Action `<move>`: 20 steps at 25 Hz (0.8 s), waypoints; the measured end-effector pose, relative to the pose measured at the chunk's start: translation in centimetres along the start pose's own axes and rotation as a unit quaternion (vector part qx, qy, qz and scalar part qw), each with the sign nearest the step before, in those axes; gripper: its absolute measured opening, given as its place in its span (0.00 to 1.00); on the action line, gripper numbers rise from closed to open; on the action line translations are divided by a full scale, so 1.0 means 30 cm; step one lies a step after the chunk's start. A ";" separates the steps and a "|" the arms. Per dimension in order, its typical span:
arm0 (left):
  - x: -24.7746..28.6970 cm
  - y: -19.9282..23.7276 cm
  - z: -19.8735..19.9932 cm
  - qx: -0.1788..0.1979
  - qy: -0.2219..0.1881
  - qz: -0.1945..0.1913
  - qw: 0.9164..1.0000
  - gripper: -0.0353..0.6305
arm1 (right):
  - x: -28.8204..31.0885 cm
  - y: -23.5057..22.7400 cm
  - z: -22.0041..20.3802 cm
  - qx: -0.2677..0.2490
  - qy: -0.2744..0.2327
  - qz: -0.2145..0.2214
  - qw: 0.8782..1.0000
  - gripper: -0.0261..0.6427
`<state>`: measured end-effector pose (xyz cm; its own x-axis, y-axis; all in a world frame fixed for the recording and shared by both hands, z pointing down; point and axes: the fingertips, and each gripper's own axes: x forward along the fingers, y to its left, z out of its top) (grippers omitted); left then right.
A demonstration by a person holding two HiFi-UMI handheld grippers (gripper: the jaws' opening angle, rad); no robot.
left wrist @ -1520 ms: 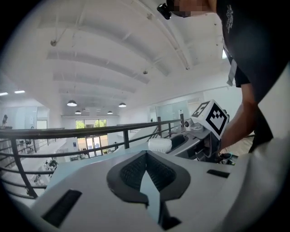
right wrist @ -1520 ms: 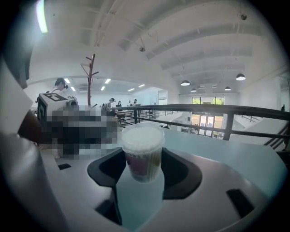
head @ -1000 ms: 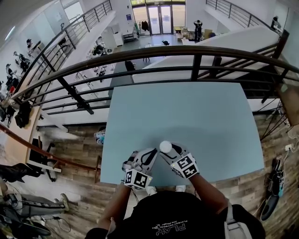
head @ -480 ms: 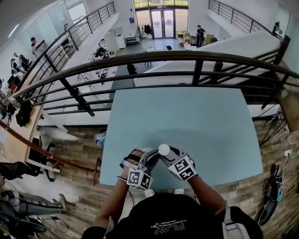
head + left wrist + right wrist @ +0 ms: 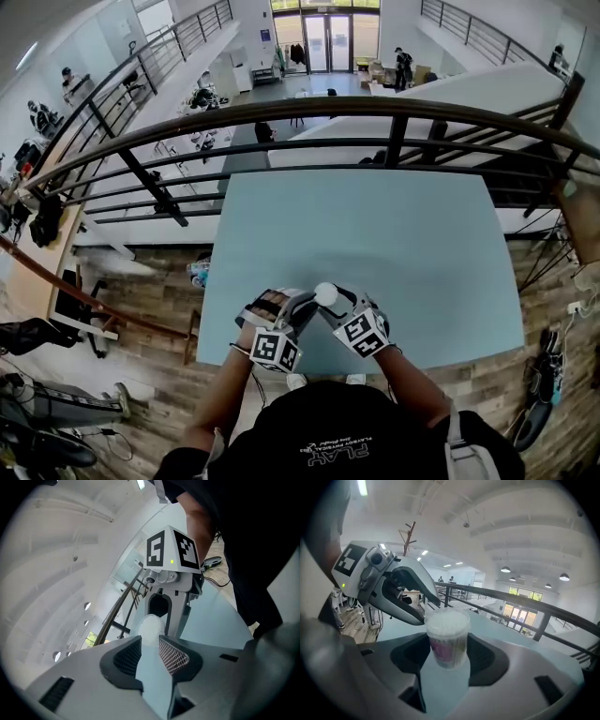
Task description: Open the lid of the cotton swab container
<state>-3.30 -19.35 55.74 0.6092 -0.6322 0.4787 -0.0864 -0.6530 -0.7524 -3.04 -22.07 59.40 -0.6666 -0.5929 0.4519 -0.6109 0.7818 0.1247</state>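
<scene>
The cotton swab container is a small clear cup with a pink label and a white lid that sits on it. My right gripper is shut on the cup's body and holds it upright just above the pale blue table. My left gripper has just been opening; its jaws now stand apart with nothing pressed between them. The lid shows just past their tips. In the head view the container sits between the left gripper and the right gripper near the table's front edge.
A dark metal railing runs along the table's far side, with a drop to a lower floor beyond it. Wooden flooring lies left of the table. The table's front edge is close under both grippers.
The left gripper has rolled about its own axis and its jaws have spread apart beside the lid. The right gripper and the container have stayed in place.
</scene>
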 end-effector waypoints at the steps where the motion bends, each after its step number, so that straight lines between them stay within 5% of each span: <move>1: -0.002 -0.001 0.000 0.003 0.001 -0.001 1.000 0.23 | -0.001 0.001 0.001 -0.001 0.001 0.000 1.000 0.42; 13: 0.000 -0.030 -0.008 0.061 0.028 -0.014 0.998 0.24 | -0.010 0.024 0.015 -0.010 0.003 0.011 1.000 0.42; 20: -0.015 -0.024 -0.006 0.063 0.034 -0.012 0.997 0.25 | -0.010 0.043 0.029 -0.029 -0.002 0.014 0.999 0.41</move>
<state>-3.66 -18.67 56.14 0.5547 -0.6464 0.5239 0.0295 -0.6139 -0.7888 -4.01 -21.04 58.66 -0.6843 -0.5720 0.4523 -0.5668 0.8074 0.1638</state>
